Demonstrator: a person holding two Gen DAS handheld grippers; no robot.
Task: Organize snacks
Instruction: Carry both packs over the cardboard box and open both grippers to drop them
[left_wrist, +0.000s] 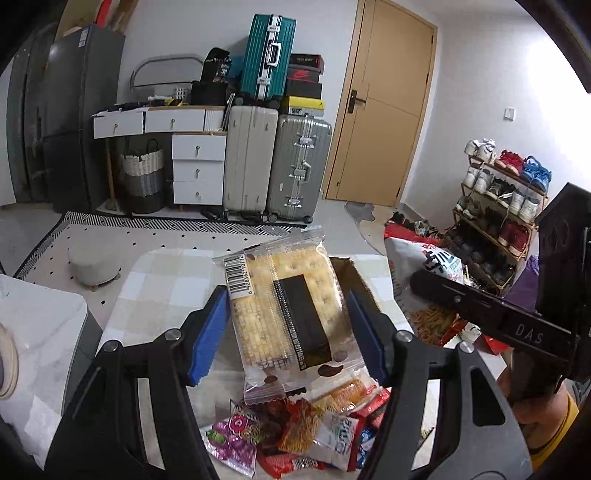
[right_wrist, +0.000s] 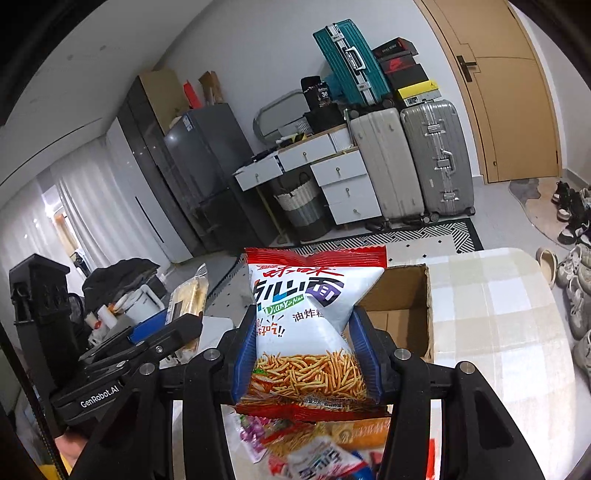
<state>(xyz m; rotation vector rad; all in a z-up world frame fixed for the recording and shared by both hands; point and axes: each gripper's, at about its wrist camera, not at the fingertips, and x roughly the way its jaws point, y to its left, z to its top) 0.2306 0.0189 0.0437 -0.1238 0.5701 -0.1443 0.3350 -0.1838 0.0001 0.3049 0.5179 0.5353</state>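
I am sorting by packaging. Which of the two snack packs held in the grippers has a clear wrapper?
The cracker pack in the left gripper: its crackers show through. The noodle snack bag in the right gripper is printed white and red.

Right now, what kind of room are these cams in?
Most likely a lived-in apartment room by the entrance: stacked suitcases by a wooden door, a full shoe rack, and a fridge. Snacks sit on a checked tablecloth.
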